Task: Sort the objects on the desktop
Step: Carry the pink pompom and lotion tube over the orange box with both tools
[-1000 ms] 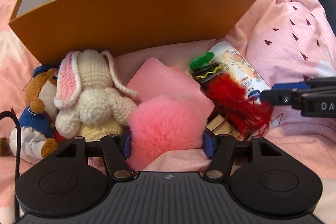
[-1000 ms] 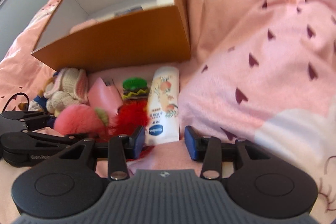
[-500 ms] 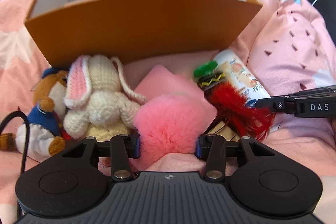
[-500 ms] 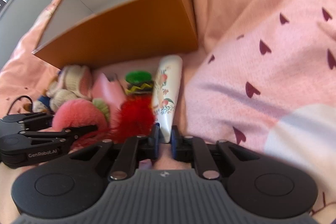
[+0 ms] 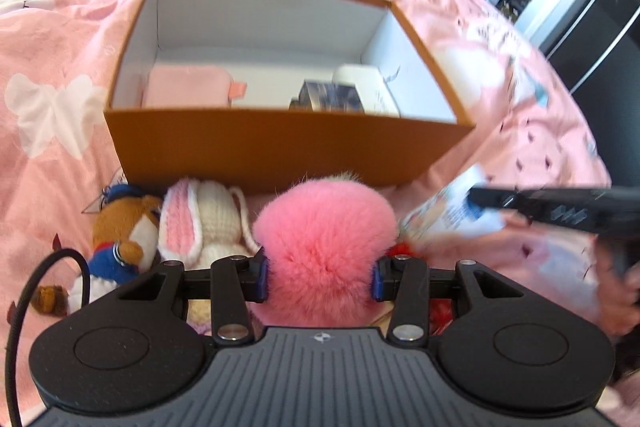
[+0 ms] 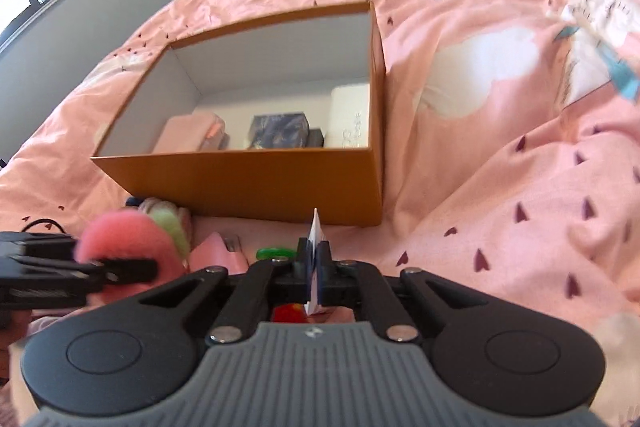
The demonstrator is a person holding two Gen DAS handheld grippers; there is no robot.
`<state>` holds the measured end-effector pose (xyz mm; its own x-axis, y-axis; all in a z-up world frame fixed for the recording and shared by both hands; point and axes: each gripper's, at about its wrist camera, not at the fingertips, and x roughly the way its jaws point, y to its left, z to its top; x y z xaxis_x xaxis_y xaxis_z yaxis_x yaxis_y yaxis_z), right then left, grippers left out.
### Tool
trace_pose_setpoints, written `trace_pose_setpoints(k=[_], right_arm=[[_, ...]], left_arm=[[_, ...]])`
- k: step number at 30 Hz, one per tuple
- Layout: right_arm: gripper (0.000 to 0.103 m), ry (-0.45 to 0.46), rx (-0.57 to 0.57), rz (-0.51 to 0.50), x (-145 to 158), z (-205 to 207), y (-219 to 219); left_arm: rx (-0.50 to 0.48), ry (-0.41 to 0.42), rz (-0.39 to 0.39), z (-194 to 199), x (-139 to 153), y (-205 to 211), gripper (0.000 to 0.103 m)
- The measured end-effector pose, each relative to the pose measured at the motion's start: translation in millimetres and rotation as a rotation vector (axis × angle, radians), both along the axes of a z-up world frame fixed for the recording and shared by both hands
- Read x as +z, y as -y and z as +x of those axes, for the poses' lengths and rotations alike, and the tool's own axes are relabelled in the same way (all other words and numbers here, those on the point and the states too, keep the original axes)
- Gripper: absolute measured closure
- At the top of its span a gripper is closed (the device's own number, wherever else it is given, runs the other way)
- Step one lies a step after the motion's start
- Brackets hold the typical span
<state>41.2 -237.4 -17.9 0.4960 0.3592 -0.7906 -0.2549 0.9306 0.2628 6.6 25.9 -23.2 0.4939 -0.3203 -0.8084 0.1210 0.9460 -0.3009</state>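
- Left gripper [image 5: 320, 277] now clamped on the fluffy pink fur pompom [image 5: 324, 227]; a second ago its jaws stood wider around it. Pompom now lifted off the pink printed bedspread [image 5: 520, 75], just in front of the orange cardboard box [image 5: 280, 151].
- Right gripper [image 6: 316, 263] has gone from apart to pinched tight on the flat crimped end of the white lotion tube [image 6: 316, 231], also raised.
- Reading: both grasps done, carry to the box likely next.
- Box already holds a pink pouch [image 5: 184, 89], a dark blue carton [image 5: 328, 97] and a white item [image 5: 360, 79].
- Crocheted white bunny [image 5: 200, 223] and brown sailor plush [image 5: 120, 235] remain outside.
- Tube body blurred in left view; red feathery toy mostly hidden behind the grippers.
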Motion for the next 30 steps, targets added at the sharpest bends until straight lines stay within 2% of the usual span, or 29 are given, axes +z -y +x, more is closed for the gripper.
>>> trace_pose_setpoints(k=[6,9,18,23,30], right_arm=[[0.099,-0.006,-0.006,0.005,-4.7,0.0,-2.8],[0.099,0.006,0.014,0.006,3.5,-1.7,-2.7],[0.1,0.169,0.168,0.022,76.3,4.9,-7.9],[0.1,0.265,0.185,0.01,108.5,28.9,-18.2],[0.1,0.313,0.148,-0.024,119.8,81.8,-32.4]], left_arm=[[0.019,0.046,-0.037,5.1,19.5,-7.3,0.053],[0.024,0.069,-0.04,9.0,29.7,-9.4,0.053],[0.027,0.109,-0.069,27.2,62.4,-21.2,0.053],[0.036,0.143,-0.075,45.5,74.7,-24.4,0.053],[0.068,0.181,-0.079,77.8,86.2,-29.8,0.053]])
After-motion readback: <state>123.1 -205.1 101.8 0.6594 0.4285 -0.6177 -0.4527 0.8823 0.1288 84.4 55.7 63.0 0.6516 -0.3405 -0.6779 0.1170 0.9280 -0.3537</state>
